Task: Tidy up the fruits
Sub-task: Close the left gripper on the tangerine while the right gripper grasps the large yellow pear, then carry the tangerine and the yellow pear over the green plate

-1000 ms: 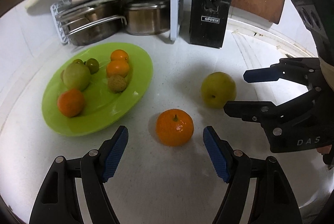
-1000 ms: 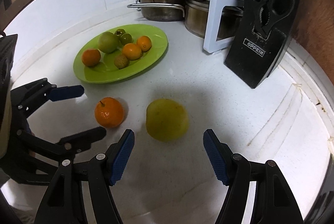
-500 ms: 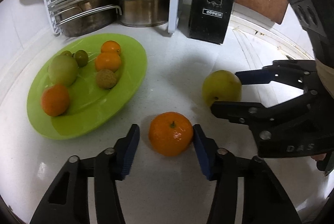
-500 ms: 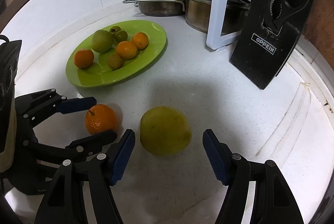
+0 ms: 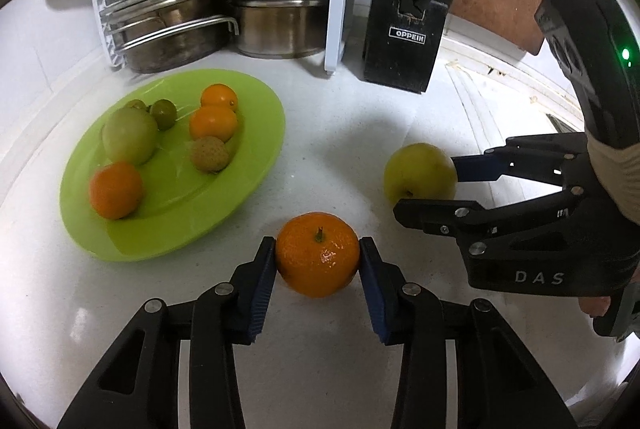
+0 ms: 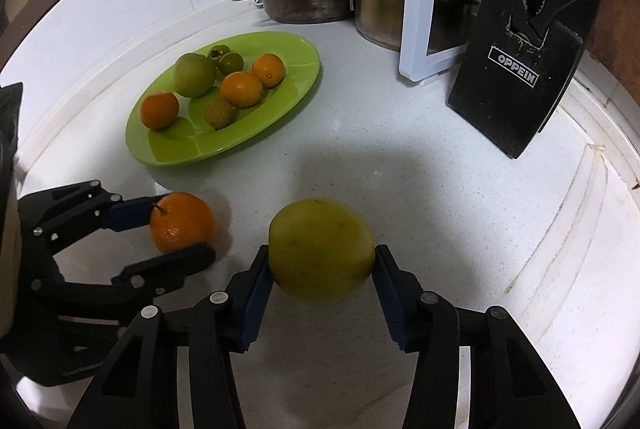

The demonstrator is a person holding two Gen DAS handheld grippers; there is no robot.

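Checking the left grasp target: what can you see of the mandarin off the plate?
The mandarin is round, glossy and orange with dimpled peel, its short stem up. It sits upright on the white counter, near the green plate, apart from it. The left gripper is closing, its blue pads against both sides.

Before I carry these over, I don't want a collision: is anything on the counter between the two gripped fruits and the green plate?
Nothing visible: bare counter lies between the orange, the yellow fruit and the green plate.
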